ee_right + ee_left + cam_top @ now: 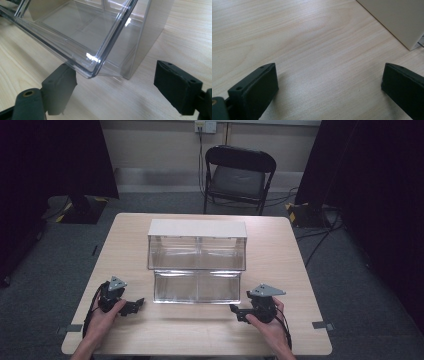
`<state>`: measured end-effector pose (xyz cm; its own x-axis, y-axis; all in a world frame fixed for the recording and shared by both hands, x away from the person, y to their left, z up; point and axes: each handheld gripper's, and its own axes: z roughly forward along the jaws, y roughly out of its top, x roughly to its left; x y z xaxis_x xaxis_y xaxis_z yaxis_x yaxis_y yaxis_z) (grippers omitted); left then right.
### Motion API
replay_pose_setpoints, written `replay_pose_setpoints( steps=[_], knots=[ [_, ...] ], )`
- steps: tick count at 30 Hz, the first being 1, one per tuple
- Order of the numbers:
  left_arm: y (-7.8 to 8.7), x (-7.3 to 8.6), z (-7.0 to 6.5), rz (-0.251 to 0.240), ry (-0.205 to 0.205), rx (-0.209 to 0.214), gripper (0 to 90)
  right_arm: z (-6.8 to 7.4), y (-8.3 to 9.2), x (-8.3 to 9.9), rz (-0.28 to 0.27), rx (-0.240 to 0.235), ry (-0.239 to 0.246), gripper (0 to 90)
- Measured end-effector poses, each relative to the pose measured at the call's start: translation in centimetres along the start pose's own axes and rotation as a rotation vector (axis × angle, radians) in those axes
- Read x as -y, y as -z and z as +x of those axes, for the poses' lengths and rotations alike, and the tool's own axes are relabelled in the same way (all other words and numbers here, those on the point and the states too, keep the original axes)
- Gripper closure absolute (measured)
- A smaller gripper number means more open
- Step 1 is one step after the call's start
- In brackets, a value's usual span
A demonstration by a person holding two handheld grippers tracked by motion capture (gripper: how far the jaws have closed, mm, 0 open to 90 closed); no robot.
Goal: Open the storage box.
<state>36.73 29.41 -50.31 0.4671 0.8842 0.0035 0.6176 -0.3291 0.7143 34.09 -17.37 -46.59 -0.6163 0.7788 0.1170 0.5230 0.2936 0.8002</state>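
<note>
Two tiers make up the clear plastic bin (197, 265) standing in the middle of the bench (280, 330): a taller back tier under a white lid (197, 228) and a lower open tray in front. Just right of the tray's front corner, the right gripper (238, 311) rests on the bench in the person's hand, its jaws spread wide; in the right gripper view that clear corner (92, 72) sits close to one jaw, whether touching is hard to tell. The left gripper (136, 305) lies near the tray's left front corner, jaws likewise spread over bare wood. Beyond the bench stands a black folding chair (239, 176).
</note>
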Motion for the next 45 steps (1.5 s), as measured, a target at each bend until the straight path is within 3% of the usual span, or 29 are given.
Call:
replay_pose_setpoints(
  steps=[14,45],
  knots=[
    [-0.03,0.02,-0.08,-0.007,0.011,-0.001,0.3,0.26,-0.12,-0.25,-0.012,-0.036,-0.010,17.1],
    [-0.03,0.02,-0.10,-0.008,0.013,-0.003,0.3,0.58,0.37,-0.36,-0.038,-0.063,0.004,16.9]
  ],
)
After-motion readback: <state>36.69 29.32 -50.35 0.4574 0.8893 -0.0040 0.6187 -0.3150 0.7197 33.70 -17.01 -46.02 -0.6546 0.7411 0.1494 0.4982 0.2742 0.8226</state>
